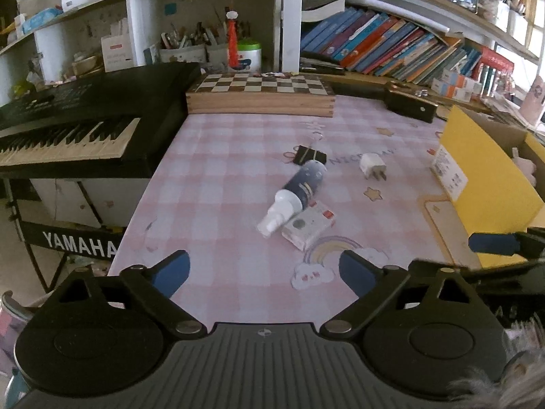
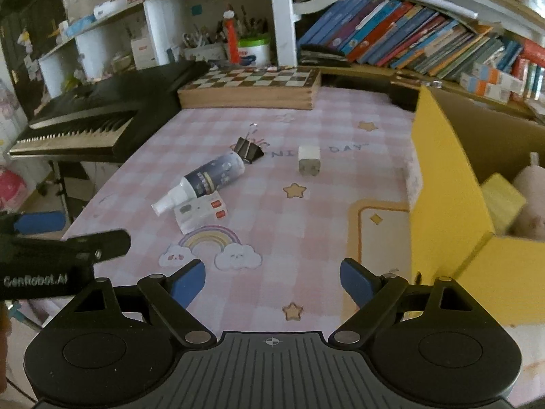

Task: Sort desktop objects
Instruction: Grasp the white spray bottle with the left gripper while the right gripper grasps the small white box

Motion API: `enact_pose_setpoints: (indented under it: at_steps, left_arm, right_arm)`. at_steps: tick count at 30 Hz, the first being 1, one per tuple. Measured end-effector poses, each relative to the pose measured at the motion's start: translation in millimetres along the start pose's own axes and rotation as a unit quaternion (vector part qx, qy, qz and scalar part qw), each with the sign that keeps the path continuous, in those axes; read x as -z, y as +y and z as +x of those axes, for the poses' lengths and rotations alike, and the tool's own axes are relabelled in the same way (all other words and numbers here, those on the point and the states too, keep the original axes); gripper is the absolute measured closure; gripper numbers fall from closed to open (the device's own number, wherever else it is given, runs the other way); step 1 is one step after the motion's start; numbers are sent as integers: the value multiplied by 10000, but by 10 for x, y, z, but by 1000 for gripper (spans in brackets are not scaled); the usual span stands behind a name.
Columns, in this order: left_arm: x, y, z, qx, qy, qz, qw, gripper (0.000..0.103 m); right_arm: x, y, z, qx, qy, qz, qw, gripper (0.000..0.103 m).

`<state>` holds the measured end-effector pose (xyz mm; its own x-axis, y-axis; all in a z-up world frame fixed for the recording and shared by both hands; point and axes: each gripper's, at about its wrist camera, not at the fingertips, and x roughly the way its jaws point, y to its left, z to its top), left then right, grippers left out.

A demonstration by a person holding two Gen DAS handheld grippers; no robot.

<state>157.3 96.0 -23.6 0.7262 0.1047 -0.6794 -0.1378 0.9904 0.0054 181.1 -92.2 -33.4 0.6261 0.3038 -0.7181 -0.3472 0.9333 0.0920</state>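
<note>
On the pink checked table mat lie a dark spray bottle (image 1: 299, 192) (image 2: 204, 180) with a white nozzle, a small white box (image 1: 308, 226) (image 2: 201, 214) against it, a black binder clip (image 1: 310, 156) (image 2: 249, 150) and a white plug adapter (image 1: 373, 166) (image 2: 309, 160). My left gripper (image 1: 264, 272) stands open near the table's front edge, short of the bottle and box, nothing between its blue pads. My right gripper (image 2: 272, 284) is open too, over the mat beside the yellow cardboard box (image 2: 446, 204) (image 1: 483, 177), with nothing in it.
A wooden chess box (image 1: 260, 97) (image 2: 248, 90) sits at the back of the mat. A black keyboard (image 1: 68, 129) (image 2: 78, 126) on a stand borders the left side. Shelves with books (image 1: 391, 47) rise behind. The yellow box holds a soft toy (image 2: 531, 201) and a yellow block (image 2: 502, 201).
</note>
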Motion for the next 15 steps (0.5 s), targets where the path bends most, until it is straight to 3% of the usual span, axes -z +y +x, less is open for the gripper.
enact_pose_setpoints:
  at_steps: [8,15]
  left_arm:
    - [-438,-109,433,229,79,539,9983,14]
    - [-732,-269,928,404,337,1086,9927,33]
  right_arm:
    - [-158,154,301,-668,235,-603,9957,14]
    - [-237,353,570,-993,128,-1260,9870,16]
